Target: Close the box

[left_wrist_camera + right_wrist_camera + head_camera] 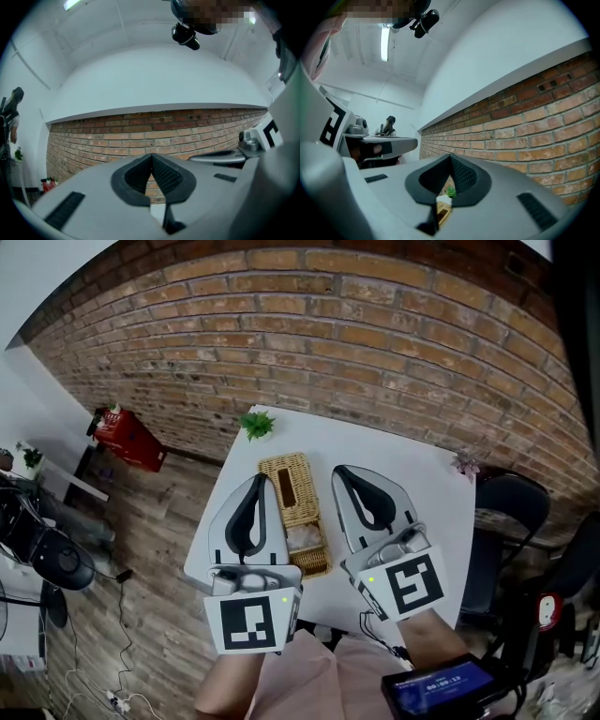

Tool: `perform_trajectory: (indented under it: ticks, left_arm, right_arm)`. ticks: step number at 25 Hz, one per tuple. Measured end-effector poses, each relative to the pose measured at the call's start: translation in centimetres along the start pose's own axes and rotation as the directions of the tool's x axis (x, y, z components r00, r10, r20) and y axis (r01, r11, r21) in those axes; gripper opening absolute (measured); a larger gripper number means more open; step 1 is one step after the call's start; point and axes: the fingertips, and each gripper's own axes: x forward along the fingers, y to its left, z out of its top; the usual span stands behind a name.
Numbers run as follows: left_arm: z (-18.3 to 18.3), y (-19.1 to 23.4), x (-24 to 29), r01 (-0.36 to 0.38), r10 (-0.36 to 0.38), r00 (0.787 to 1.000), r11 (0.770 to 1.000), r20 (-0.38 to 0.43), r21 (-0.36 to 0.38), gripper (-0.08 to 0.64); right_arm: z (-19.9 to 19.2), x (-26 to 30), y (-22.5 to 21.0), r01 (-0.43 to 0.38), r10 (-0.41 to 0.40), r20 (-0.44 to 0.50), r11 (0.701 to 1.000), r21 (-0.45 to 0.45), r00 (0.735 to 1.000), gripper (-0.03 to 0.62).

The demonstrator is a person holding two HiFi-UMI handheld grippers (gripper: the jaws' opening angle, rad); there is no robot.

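wall (375, 324): red brick | floor (159, 549): wood planks | white table (412, 474) near wall | black chair (511, 502) at table's right edge | ceiling strip light (385, 44) lit

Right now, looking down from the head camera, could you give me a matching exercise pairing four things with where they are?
Things:
1. wicker box
2. green plant
3. red container
4. black chair

Places:
A. on the floor, left of the table
B. between the left gripper and right gripper
C. right of the table
D. at the table's far edge

Pairs: 1-B, 2-D, 3-A, 4-C.
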Motion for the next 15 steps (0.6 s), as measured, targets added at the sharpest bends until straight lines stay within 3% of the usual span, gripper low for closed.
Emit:
perform_trajectory:
  ticks: [6,15]
  left_arm:
    - [-0.26,-0.25,0.06,-0.007,0.006,1.0,0.999,-0.02,-0.046,0.008]
    - [-0.47,0.03,0.08,0.004,-0.004,1.0,1.0,-0.013,-0.007,0.009]
  right_arm:
    - [-0.41,-0.07,-0.04,-0.003,0.003,-0.01,1.0,0.004,1.0,-0.002]
    - [-0.78,0.08,-0.01,-0.004,0.004,-0.018,1.0,0.004,1.0,-0.002]
